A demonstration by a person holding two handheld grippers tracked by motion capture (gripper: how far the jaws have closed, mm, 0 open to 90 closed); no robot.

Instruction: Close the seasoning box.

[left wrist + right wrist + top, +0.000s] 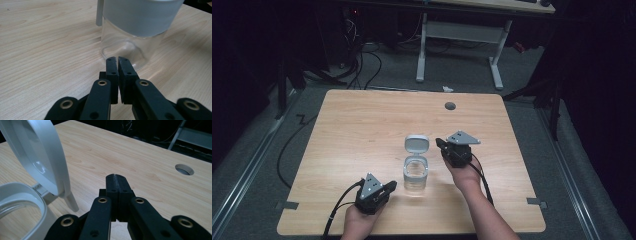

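Note:
A clear glass jar point(415, 175) with a grey-white collar stands at the middle of the wooden table point(362, 125). Its hinged lid point(416, 143) is flipped up and back. My left gripper point(390, 186) sits just left of the jar's base, jaws shut with nothing between them. In the left gripper view its tips point(117, 59) almost touch the jar point(132, 37). My right gripper point(440, 143) is beside the raised lid on its right, also shut and empty. From the right gripper point(116, 176), the lid point(37, 157) and the jar's rim point(22, 192) lie to the left.
A round cable hole point(450, 105) lies near the table's far edge, also in the right gripper view point(184, 169). Grey tape marks point(287, 205) point(537, 202) sit at the front corners. A white-legged desk point(459, 30) and floor cables lie beyond the table.

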